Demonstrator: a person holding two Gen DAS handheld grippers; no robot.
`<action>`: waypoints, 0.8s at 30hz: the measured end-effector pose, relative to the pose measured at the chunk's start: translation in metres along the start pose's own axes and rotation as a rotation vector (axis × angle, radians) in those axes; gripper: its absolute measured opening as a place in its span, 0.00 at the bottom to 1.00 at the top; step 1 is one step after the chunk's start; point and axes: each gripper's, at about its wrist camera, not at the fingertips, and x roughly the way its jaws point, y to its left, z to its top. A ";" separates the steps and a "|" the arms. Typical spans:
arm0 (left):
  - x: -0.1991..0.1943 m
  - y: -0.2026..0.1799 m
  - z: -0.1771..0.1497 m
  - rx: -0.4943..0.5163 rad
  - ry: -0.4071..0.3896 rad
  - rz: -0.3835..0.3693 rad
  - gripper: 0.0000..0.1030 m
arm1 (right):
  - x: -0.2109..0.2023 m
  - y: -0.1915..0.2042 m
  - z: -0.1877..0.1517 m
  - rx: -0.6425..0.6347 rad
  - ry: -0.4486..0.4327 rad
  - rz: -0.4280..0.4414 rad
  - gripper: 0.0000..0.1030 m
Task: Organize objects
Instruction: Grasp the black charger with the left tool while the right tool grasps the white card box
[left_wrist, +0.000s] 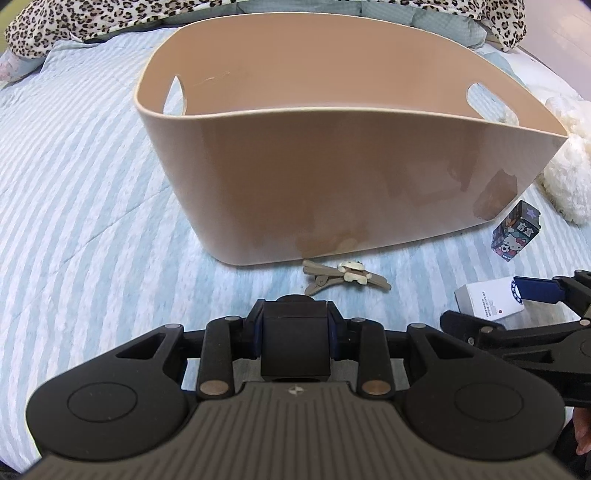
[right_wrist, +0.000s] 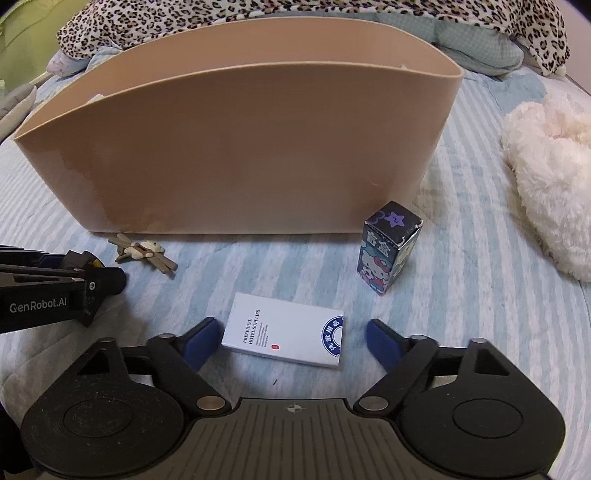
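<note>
Left wrist view: the left claw (left_wrist: 294, 339) is pressed together on a small black cube-shaped box (left_wrist: 294, 341), held clear of the striped bed cover (left_wrist: 92, 184) and just in front of the tan storage bin (left_wrist: 332, 177), which serves as the landmark here. The bin stands upright on the bed, its near wall facing the camera, with a cut-out handle in each end wall; no contents are visible from this angle. Touching or nearly touching the foot of the bin's near wall lies a beige hair clip (left_wrist: 345, 277) bearing a small bear figure. Beside the bin's right front corner stands a dark cartoon-printed carton (left_wrist: 515, 236), upright. Farther out from the bin, toward the camera, lies a flat white hotel-supplies box (left_wrist: 487, 299), partly covered by a blue pad of the right claw.

Right wrist view: the right claw (right_wrist: 291, 341) is spread, its blue pads (right_wrist: 201, 343) flanking the white box (right_wrist: 284, 334) without touching it; the box rests flat on the cover. To the right of the bin (right_wrist: 240, 147) lies a white plush item (right_wrist: 550, 184); behind the bin lies a leopard-print blanket (right_wrist: 221, 18).
</note>
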 end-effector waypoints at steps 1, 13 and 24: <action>-0.001 0.001 -0.001 -0.005 0.002 -0.003 0.33 | -0.001 0.000 0.000 -0.003 -0.005 -0.002 0.65; -0.035 0.009 -0.015 -0.023 -0.020 -0.033 0.33 | -0.029 -0.007 -0.009 0.056 -0.044 0.003 0.55; -0.086 0.008 -0.005 0.021 -0.154 0.000 0.33 | -0.081 -0.024 -0.008 0.114 -0.166 0.039 0.55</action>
